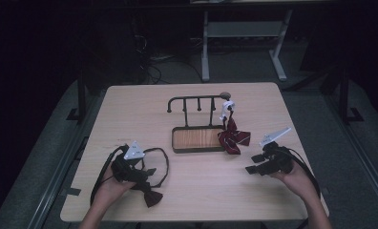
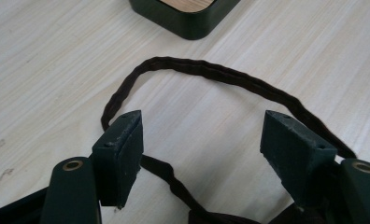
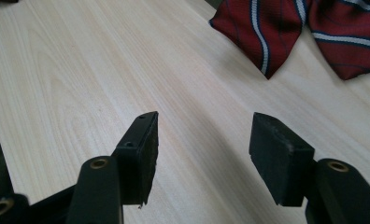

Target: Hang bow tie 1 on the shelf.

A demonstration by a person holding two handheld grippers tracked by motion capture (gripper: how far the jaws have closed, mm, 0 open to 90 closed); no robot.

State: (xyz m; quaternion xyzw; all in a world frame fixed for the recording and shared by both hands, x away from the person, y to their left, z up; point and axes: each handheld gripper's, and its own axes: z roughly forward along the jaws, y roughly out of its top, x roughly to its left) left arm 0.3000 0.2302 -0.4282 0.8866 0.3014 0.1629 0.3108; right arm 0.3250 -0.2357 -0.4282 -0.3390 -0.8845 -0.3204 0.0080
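A dark brown bow tie [image 1: 152,196] lies near the table's front left, its thin strap [image 1: 164,164] looped out toward the middle. My left gripper [image 1: 147,171] hovers just over it, open. In the left gripper view the strap [image 2: 211,74] curves around ahead of the left gripper [image 2: 206,126] and runs under the left jaw, with neither pad pressing on it. A red striped bow tie [image 1: 234,138] hangs from a white clip [image 1: 227,107] at the right end of a black hook rack [image 1: 196,100]. My right gripper [image 1: 252,164] is open over bare wood, short of the red tie [image 3: 267,28].
The rack stands on a black-rimmed wooden base tray [image 1: 196,149] at the table's centre; its corner [image 2: 188,23] lies ahead of the left gripper. Cables trail from both grippers toward the front edge. Dark floor and a desk frame [image 1: 244,33] lie behind the table.
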